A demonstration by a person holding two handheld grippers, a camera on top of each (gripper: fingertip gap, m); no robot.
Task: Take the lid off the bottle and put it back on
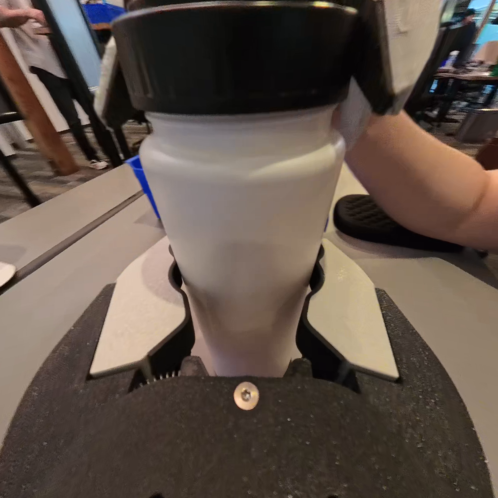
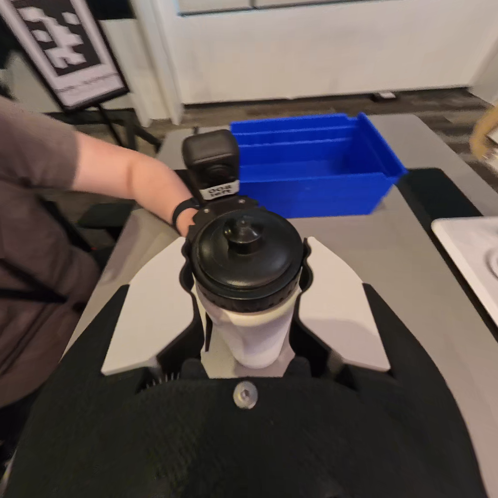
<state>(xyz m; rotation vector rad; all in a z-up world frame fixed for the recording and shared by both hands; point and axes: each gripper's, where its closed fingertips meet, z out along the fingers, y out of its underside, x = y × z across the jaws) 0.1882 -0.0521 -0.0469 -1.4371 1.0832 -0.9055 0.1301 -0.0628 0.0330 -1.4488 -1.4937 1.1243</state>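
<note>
A white bottle (image 1: 242, 202) stands upright on the grey table (image 1: 67, 296). My left gripper (image 1: 246, 269) is shut on its lower body, one finger on each side. A black lid (image 1: 234, 62) with a spout sits on the bottle's neck. In the right wrist view I look down on the lid (image 2: 242, 264) and the bottle (image 2: 250, 339). My right gripper (image 2: 246, 256) is shut on the lid's rim from both sides. One of its fingers (image 1: 377, 67) shows beside the lid in the left wrist view. The left gripper's camera (image 2: 210, 161) shows just beyond the lid.
A blue bin (image 2: 310, 194) stands on the table behind the bottle. A black round pad (image 1: 372, 218) lies to the right. A white tray-like object (image 2: 463, 250) is at the right edge. A person's arm (image 1: 420, 188) reaches in. A marker board on a stand (image 2: 62, 51) is beyond the table.
</note>
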